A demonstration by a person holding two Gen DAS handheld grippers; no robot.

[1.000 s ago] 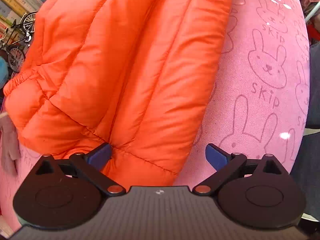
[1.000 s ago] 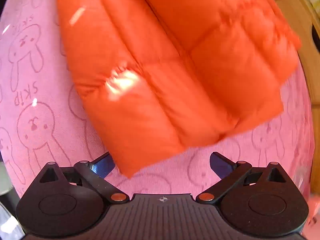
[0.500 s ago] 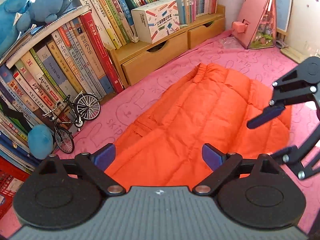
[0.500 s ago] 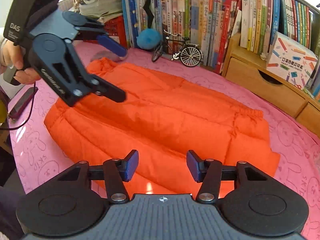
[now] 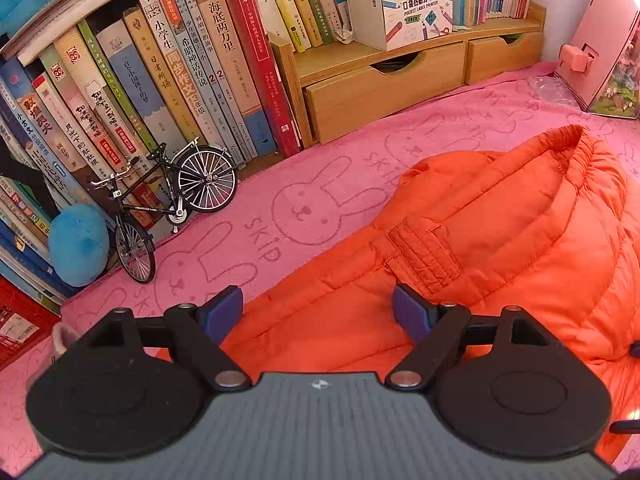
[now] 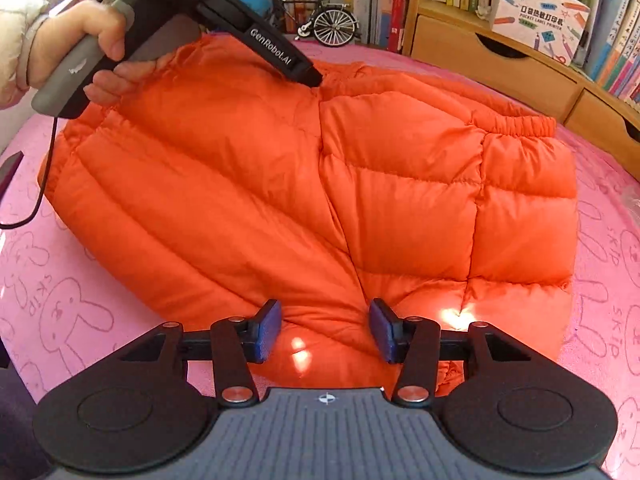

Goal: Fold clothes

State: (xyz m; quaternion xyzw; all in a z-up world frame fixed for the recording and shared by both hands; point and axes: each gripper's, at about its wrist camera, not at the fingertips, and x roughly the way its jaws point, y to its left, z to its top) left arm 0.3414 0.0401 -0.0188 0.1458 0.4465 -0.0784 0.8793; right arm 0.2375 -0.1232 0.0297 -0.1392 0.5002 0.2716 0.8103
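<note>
Orange puffer jacket lies bunched on the pink bunny-print cloth, in front of the bookshelf and the model bicycle, elastic hem toward the wooden drawers. Left gripper sits over the jacket's near edge, jaws spread and closing, pads not pressing fabric. Right gripper is about half open over the padded edge nearest it; fabric lies between the blue pads, no pinch visible.
</note>
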